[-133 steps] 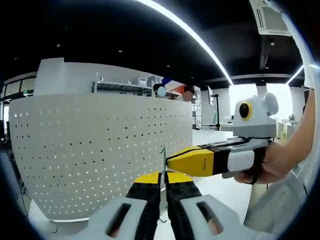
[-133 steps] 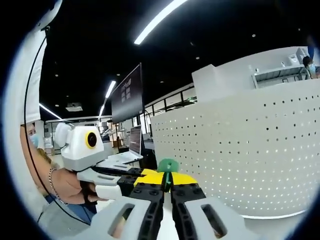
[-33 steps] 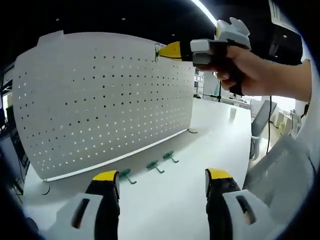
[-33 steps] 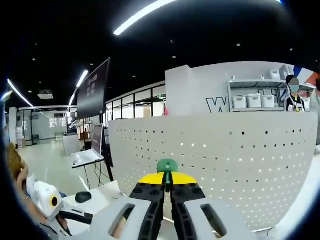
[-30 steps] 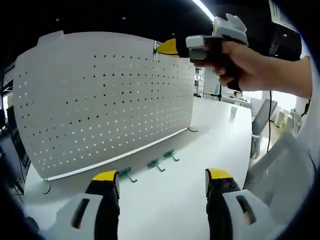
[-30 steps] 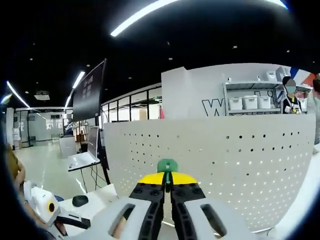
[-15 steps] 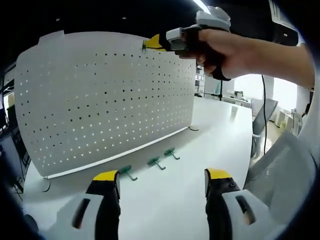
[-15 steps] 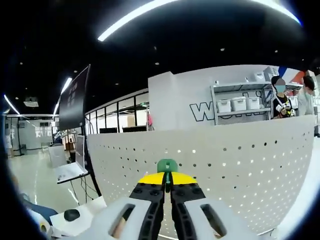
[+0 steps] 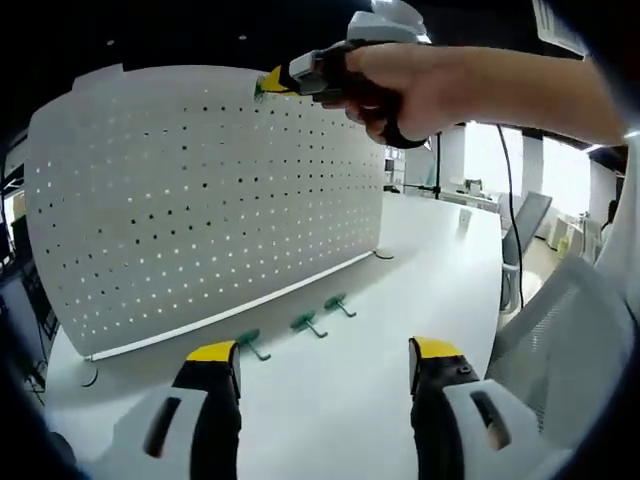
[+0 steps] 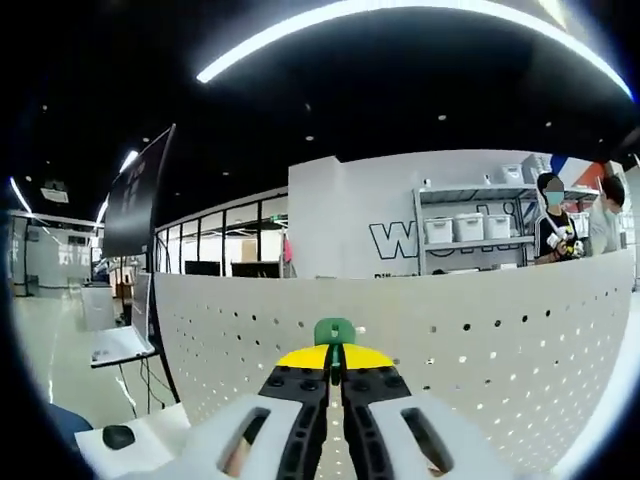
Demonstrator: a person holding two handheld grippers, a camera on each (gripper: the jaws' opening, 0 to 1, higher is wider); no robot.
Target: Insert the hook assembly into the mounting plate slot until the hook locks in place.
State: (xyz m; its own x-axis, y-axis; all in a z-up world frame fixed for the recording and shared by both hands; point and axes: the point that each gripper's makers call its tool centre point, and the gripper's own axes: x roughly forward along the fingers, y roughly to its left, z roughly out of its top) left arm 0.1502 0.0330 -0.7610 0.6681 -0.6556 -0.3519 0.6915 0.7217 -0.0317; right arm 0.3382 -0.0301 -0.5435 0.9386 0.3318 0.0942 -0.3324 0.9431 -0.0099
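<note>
White pegboard (image 10: pixel 480 350) top edge — green hook (image 10: pixel 334 331), mostly hidden between right hand-held gripper (image 10: pixel 334 368) jaws.

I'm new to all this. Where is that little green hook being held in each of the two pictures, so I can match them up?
Left gripper view: the green hook is a small speck near the top, pinched at the tip of the right gripper, against the pegboard's upper edge.
Right gripper view: the hook sits low in the centre, between closed jaws.
Shared landmark: the white pegboard.
</note>
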